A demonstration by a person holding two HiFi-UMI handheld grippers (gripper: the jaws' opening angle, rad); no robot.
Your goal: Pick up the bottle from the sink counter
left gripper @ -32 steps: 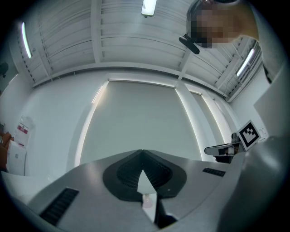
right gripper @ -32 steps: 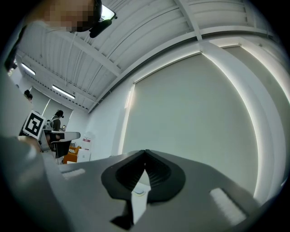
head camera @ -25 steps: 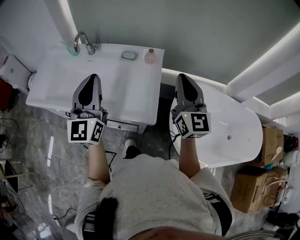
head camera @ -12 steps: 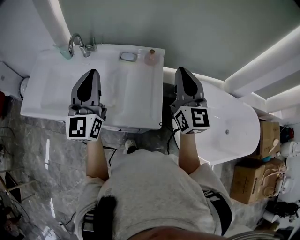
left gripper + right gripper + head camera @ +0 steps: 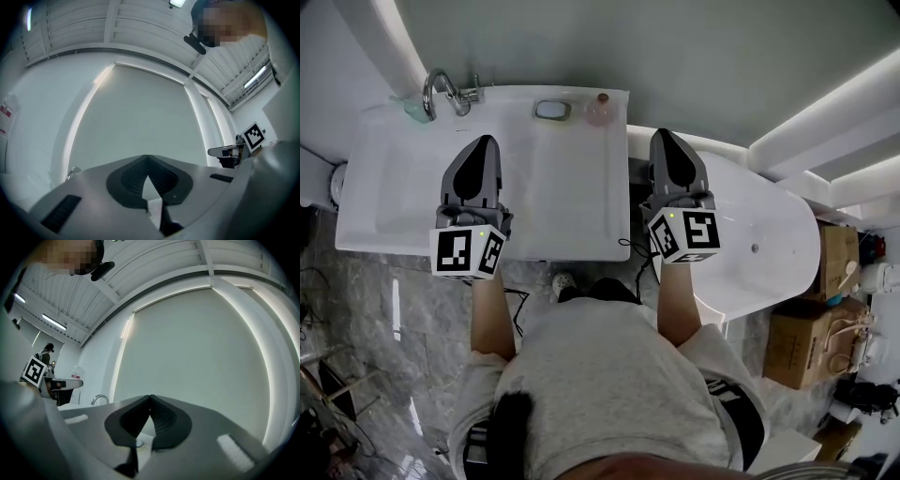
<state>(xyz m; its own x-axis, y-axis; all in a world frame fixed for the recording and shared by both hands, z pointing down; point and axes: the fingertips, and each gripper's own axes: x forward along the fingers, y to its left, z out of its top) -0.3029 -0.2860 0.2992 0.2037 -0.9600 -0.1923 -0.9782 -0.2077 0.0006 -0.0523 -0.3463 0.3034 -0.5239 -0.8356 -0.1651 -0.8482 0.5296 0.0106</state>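
A small pink round bottle (image 5: 600,112) with a brown cap stands at the back right corner of the white sink counter (image 5: 581,206), against the wall. My left gripper (image 5: 484,142) hovers over the basin, shut and empty; in the left gripper view its jaws (image 5: 147,157) meet at the tips. My right gripper (image 5: 664,135) is also shut and empty, hanging just past the counter's right edge, to the right of the bottle and nearer to me. Its tips (image 5: 150,397) touch with nothing between them.
A chrome faucet (image 5: 439,87) stands at the counter's back left, and a grey soap dish (image 5: 552,110) sits just left of the bottle. A white bathtub (image 5: 759,248) lies to the right. Cardboard boxes (image 5: 802,352) stand on the marble floor beyond it.
The counter now lies square in front of me instead of skewed. Both grippers have shifted across it, the right one a little nearer the bottle. Both have stayed shut.
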